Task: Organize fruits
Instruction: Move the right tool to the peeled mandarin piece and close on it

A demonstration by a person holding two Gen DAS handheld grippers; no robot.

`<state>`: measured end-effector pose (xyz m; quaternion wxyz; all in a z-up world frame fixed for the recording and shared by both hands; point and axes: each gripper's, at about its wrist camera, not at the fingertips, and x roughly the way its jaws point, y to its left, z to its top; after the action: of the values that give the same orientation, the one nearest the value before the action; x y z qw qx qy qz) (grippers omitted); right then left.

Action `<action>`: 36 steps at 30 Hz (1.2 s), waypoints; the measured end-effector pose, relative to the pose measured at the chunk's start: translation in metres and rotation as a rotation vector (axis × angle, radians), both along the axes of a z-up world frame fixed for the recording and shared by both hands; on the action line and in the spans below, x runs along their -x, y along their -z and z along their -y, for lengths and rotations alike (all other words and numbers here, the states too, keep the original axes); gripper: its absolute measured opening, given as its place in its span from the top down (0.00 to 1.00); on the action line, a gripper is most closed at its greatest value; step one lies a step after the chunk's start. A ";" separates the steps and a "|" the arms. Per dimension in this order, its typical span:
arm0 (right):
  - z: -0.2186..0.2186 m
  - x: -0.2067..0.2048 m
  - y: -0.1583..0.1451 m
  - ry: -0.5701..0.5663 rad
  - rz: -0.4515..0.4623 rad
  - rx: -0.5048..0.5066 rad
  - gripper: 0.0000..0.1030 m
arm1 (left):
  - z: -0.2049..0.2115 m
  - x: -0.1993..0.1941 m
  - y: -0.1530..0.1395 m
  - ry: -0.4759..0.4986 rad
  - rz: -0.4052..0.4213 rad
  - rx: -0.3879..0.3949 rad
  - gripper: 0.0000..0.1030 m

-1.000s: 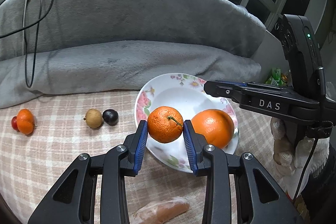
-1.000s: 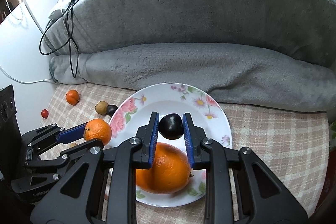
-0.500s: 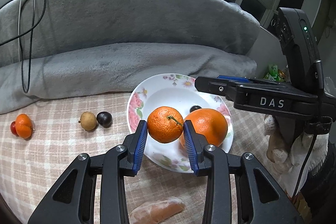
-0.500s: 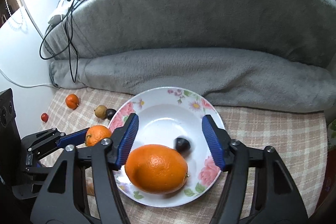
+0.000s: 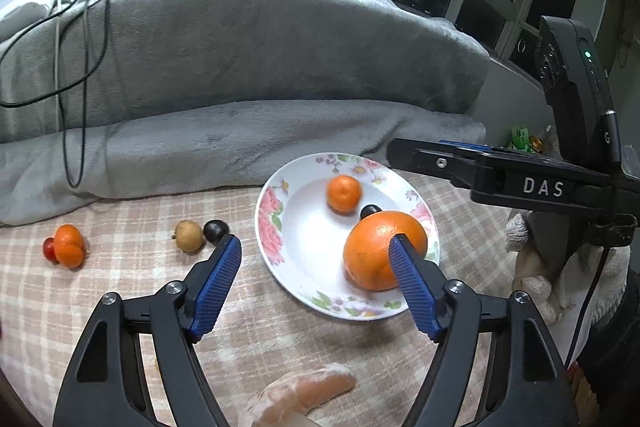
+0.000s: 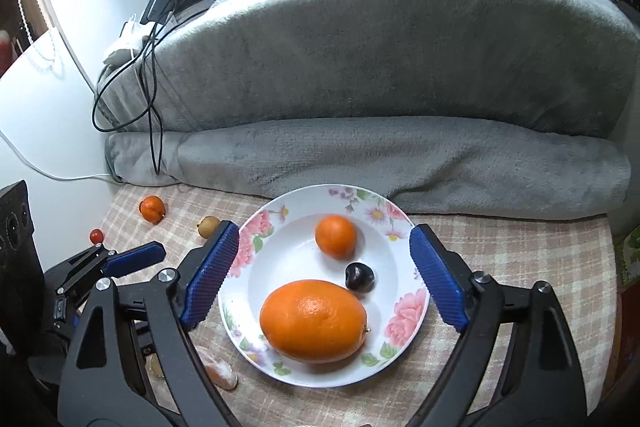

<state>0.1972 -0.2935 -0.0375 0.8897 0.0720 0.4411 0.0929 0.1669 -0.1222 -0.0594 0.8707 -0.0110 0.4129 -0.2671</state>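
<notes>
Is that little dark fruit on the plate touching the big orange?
Cannot tell. In the right wrist view the dark fruit sits right against the big orange with no clear gap; the left wrist view hides their meeting.

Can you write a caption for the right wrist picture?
Flowered plate holding big orange, small tangerine, dark fruit.

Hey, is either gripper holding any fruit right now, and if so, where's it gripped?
Nothing is held. The left gripper and right gripper both have their jaws opening, empty.

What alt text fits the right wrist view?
A flowered plate holds a big orange, a small orange and a dark fruit, framed by the opening, empty right gripper. More fruit lies left on the checked cloth.
</notes>
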 end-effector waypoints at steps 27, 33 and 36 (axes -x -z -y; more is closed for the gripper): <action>-0.054 0.086 -0.001 -0.265 0.000 -0.019 0.13 | -0.090 0.061 0.000 -0.092 -0.013 -0.050 0.26; -0.071 0.096 0.017 -0.332 -0.040 -0.002 0.13 | -0.093 0.078 0.009 -0.083 -0.034 -0.054 0.26; -0.078 0.096 0.029 -0.354 -0.074 0.007 0.18 | -0.092 0.083 0.014 -0.087 -0.040 -0.055 0.26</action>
<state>0.1017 -0.2156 -0.0669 0.8430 -0.0063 0.4795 0.2437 0.0841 -0.0300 -0.0734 0.8730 -0.0105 0.4365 -0.2173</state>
